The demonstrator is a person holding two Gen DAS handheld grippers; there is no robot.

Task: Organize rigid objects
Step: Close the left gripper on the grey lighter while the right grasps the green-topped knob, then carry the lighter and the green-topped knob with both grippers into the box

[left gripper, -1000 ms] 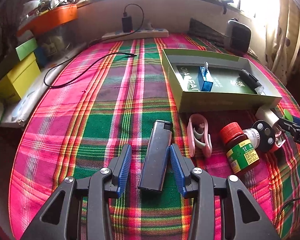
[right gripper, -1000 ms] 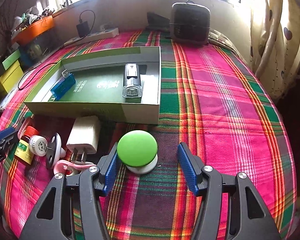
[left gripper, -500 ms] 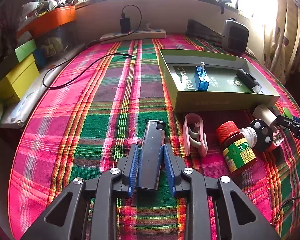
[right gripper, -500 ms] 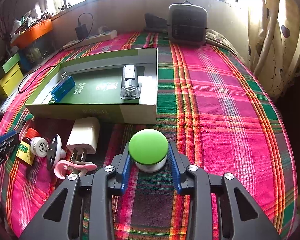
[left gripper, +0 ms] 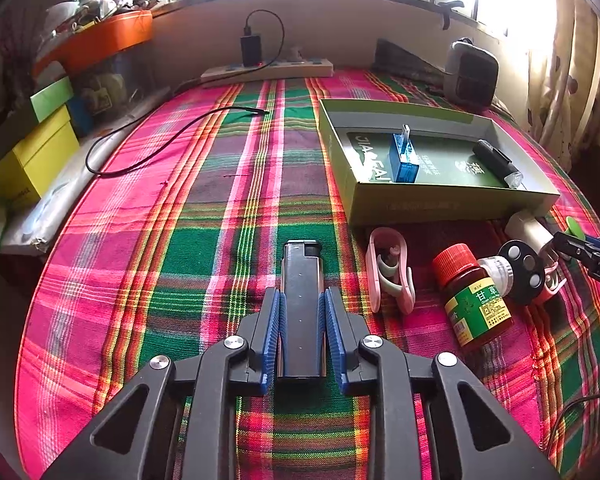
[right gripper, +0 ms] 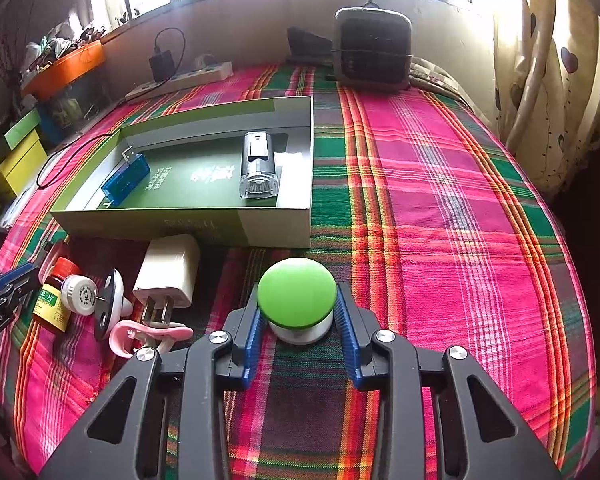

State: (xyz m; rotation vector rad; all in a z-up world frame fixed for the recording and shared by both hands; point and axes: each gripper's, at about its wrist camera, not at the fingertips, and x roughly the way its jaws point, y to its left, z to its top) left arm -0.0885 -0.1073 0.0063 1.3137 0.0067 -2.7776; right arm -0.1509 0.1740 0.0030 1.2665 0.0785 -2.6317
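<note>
Two grips at once, and either could fail me. My left gripper (left gripper: 302, 312) has its blue pads against the long sides of the black lighter (left gripper: 302, 300), which lies flat on the plaid cloth (left gripper: 220, 200); the jaws are closing the last bit on it. My right gripper (right gripper: 298, 320) is clamped on the green-capped tub (right gripper: 297, 300), pads meeting it just below the cap, on the white base.

The lighter is smooth and narrow. I hold only its near half, so I judge the far end may dip and the body slide out forward when I lift.

The tub is round. If the pads sit off its middle, it could squirt forward or twist as it leaves the cloth. The wide cap overhangs my pads, which may help it hang but hides how well they bite.

The open green box (right gripper: 180, 216) stands near, already holding a blue stick (right gripper: 126, 178) and a small torch (right gripper: 259, 170). Carrying either piece low could knock the box wall. The white plug (right gripper: 168, 272), pink clip (left gripper: 388, 272) and red-capped bottle (left gripper: 472, 300) crowd the box front, so a careless swing by either hand might scatter them, or my two hands could meet.
</note>
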